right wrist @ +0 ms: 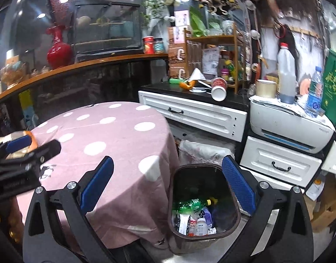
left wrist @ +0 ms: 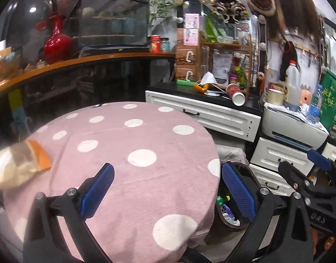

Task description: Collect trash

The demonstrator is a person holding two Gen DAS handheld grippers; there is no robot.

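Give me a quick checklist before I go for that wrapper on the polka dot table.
1. Left hand-held gripper open and empty: ok, jaws stand wide apart with nothing between them.
2. Right hand-held gripper empty: ok, open over the trash bin.
3. Wrapper in reach of the left side: ok, it lies flat at the table's left edge.
4. Path across the pink tablecloth: ok, nothing shows between gripper and wrapper.
5. Room in the bin: ok, a green bottle and scraps cover only the bottom.
6. Whether the wrapper is empty: cannot tell, blurred.
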